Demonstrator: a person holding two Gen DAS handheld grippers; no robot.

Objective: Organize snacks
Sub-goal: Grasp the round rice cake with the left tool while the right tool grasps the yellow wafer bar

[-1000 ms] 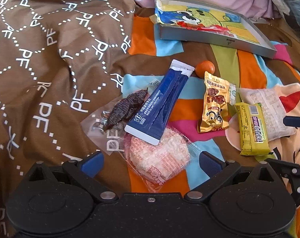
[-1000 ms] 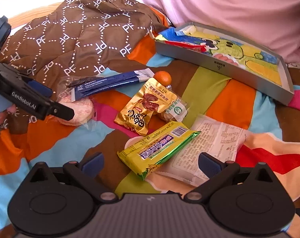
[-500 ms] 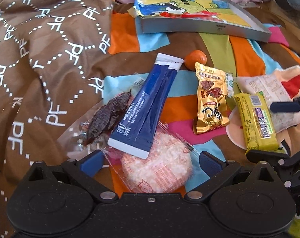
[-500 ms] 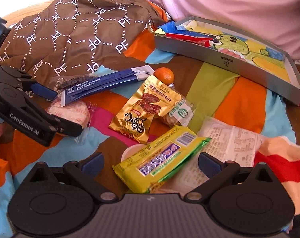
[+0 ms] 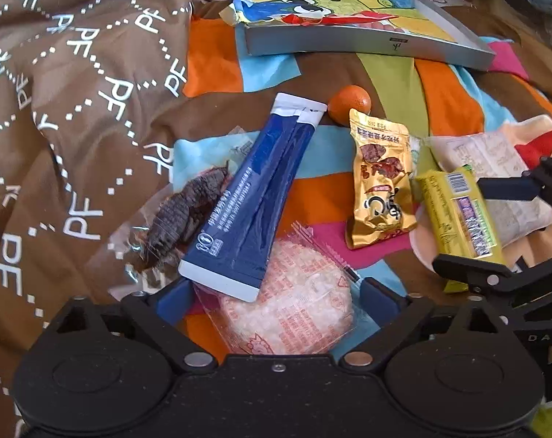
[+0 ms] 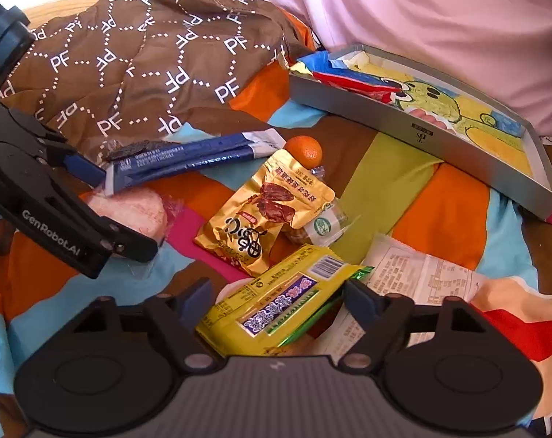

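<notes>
A bed covered by a blanket of bright patchwork colours [image 6: 454, 211] holds a scatter of snacks. At far left lies a crumpled brown fabric printed with white "PF" letters [image 5: 75, 109]. Next to it, a dark dried snack in a clear plastic wrapper [image 5: 182, 215] lies partly under a long dark-blue packet with white ends [image 5: 254, 197]. The near end of that blue packet overlaps a round pale rice cracker in a clear wrapper with red print [image 5: 294, 303]. The left gripper [image 5: 276, 303] is spread wide, one blue finger on either side of the cracker; whether the pads touch it cannot be told.

Further right sit a small orange mandarin [image 5: 348, 104] and, just in front of it, a gold foil pouch with a picture of red dates [image 5: 381, 179]. Beside the pouch lies a yellow rectangular bar packet with a purple label [image 6: 276, 310], resting on a flat white printed packet [image 6: 421, 284]. The right gripper [image 6: 279, 303] is also spread, its fingers flanking the yellow bar without closing on it.

Behind everything, a shallow grey tray with a cartoon-printed base [image 6: 414, 131] holds a red wrapper [image 6: 352, 82] at its left end. A pale pink cloth [image 6: 421, 18] rises behind the tray.
</notes>
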